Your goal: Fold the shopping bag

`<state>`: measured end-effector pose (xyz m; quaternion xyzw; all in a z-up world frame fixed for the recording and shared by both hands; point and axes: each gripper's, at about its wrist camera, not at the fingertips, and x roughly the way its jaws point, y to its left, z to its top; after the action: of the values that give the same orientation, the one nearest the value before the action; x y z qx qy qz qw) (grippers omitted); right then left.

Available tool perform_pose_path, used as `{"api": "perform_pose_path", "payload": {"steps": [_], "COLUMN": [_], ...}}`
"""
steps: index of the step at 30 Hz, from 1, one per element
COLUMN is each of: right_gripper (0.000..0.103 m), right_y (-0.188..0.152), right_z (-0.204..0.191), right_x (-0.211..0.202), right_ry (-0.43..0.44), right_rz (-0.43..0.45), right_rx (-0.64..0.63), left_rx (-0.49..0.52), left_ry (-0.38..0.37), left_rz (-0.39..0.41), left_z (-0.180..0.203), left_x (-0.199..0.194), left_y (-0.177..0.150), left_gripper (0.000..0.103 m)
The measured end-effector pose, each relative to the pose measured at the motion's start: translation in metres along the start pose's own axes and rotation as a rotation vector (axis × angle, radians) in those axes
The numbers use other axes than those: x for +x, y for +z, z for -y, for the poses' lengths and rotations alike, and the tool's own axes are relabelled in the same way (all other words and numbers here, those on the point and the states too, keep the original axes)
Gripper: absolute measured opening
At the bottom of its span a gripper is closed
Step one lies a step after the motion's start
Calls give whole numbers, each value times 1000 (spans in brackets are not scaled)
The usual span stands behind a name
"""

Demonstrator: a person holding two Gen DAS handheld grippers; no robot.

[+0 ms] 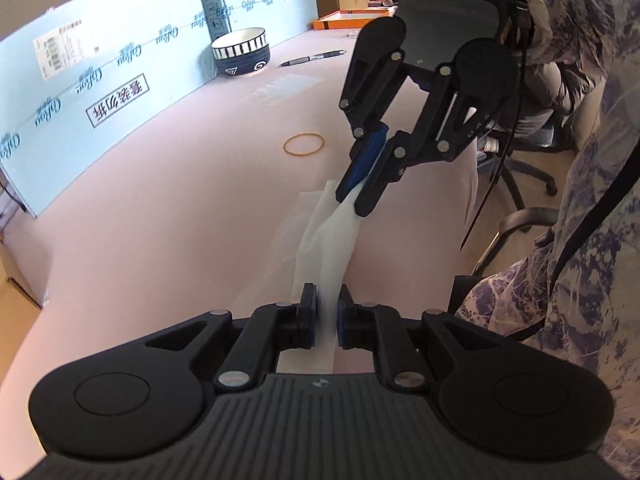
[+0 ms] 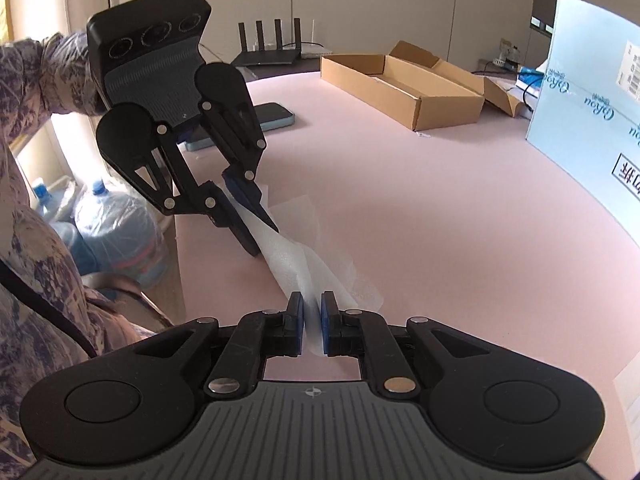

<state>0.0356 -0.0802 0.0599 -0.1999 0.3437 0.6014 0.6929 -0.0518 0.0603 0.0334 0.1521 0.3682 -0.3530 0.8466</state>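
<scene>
A thin white translucent shopping bag (image 1: 330, 236) is stretched into a narrow, partly twisted strip between both grippers, just above the pink table (image 1: 180, 200). My left gripper (image 1: 327, 320) is shut on one end of the bag. My right gripper (image 1: 354, 200) comes down from the upper right and is shut on the other end. In the right wrist view the bag (image 2: 300, 264) runs from my right gripper (image 2: 312, 320) up to my left gripper (image 2: 260, 236). Part of the bag lies flat on the table (image 2: 440, 240) beside the strip.
An orange rubber band (image 1: 303, 144), a dark patterned bowl (image 1: 241, 53) and a pen (image 1: 312, 58) lie beyond the bag. A light blue board (image 1: 100, 88) walls the far side. An open cardboard box (image 2: 404, 88) and a phone (image 2: 276, 117) sit at the table's end. A seated person's patterned sleeve (image 1: 580, 280) borders the near edge.
</scene>
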Motion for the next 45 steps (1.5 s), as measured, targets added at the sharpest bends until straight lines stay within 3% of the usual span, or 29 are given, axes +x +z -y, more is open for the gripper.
{"api": "perform_pose_path", "payload": {"steps": [6,10,16,19,22,26,30,35,37,40,43,45], "right_gripper": [8,8,5,4,4,4,4,5,5,5,5,5], "right_y": [-10,-24,-26,-24,-22,-23,-22,-18,-19,-24,-26,-27], "right_z": [29,50,61,59,53,44,36,20,16,16,13,11], "right_x": [-3,0,9,10,11,11,12,12,11,8,8,8], "right_ry": [132,174,182,171,151,121,82,13,-6,-16,-31,-43], "right_rz": [40,73,61,51,53,72,82,92,97,107,121,135], "right_rx": [294,485,552,532,497,457,405,314,287,280,259,249], "left_rx": [-313,-482,-591,-596,-599,-554,-380,-355,-345,-330,-315,-319], "left_ry": [-200,-302,-353,-303,-199,-9,219,209,205,198,193,232], "left_rz": [-45,-65,-65,-45,0,151,380,354,343,328,311,259], "left_z": [-57,-87,-101,-95,-88,-78,-37,-24,-18,-10,-2,-8], "left_x": [10,19,18,5,-16,-53,-92,-50,-34,-9,16,20], "left_y": [4,-4,-15,-20,-27,-28,-8,-1,1,5,9,0], "left_gripper": [15,16,17,19,23,23,23,20,10,4,4,4]}}
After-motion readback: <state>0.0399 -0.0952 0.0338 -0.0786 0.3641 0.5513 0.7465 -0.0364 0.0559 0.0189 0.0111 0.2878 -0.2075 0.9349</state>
